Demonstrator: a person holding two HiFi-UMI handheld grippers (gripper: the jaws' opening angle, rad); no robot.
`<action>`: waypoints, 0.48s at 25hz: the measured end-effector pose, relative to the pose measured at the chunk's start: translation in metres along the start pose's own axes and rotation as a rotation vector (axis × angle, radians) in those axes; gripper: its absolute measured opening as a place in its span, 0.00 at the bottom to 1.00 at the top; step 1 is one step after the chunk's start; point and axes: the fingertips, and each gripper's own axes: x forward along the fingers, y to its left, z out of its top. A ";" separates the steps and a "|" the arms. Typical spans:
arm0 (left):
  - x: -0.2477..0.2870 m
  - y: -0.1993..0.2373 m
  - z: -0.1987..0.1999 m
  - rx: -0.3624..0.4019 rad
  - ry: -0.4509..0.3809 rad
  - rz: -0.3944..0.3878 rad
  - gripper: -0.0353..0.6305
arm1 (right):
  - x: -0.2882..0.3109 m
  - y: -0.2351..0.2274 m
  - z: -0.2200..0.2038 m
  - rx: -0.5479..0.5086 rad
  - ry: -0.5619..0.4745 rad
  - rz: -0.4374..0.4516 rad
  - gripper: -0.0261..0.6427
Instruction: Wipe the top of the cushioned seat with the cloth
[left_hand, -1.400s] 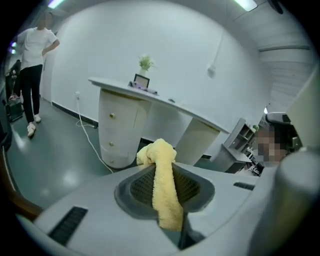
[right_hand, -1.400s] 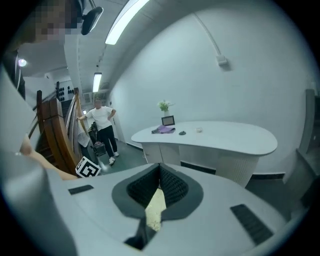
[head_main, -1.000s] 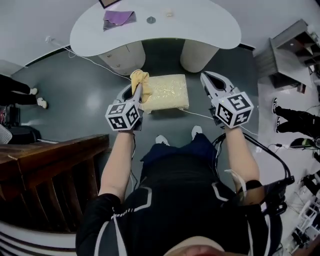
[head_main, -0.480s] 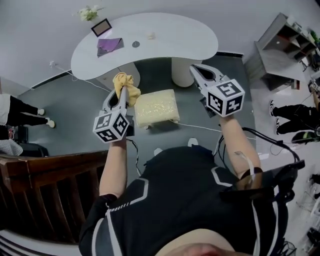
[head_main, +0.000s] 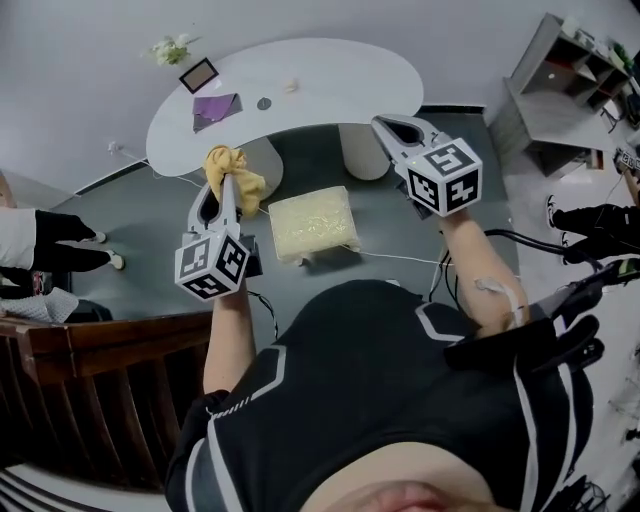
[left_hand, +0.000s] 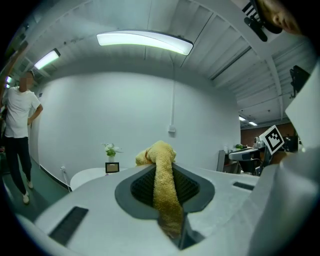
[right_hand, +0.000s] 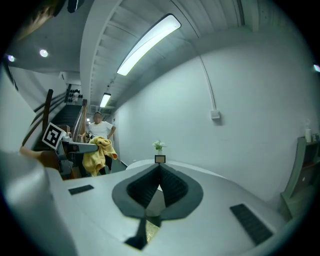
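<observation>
Left hand-held gripper (head_main: 224, 180) clamps cloth (head_main: 245, 185) beside cushioned seat (head_main: 312, 222); right hand-held gripper (head_main: 390, 125) closed, empty. We'd lower cloth flat, sweep evenly.

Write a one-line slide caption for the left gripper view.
Left gripper clamps a yellow cloth; a white table with a small plant stands beyond.

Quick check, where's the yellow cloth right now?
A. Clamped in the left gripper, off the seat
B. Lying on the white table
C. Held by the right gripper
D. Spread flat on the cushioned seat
A: the yellow cloth is pinched between the jaws of the left gripper, held left of the cushioned seat and not touching it.
</observation>
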 end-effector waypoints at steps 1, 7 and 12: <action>0.000 -0.004 0.004 0.022 0.000 0.011 0.15 | -0.001 -0.003 0.002 0.000 0.001 0.004 0.05; -0.003 -0.009 0.020 0.046 -0.069 0.032 0.15 | -0.001 -0.005 0.008 -0.015 -0.002 0.003 0.05; -0.002 -0.008 0.027 0.032 -0.095 0.035 0.15 | -0.003 -0.011 0.013 -0.024 -0.003 -0.012 0.05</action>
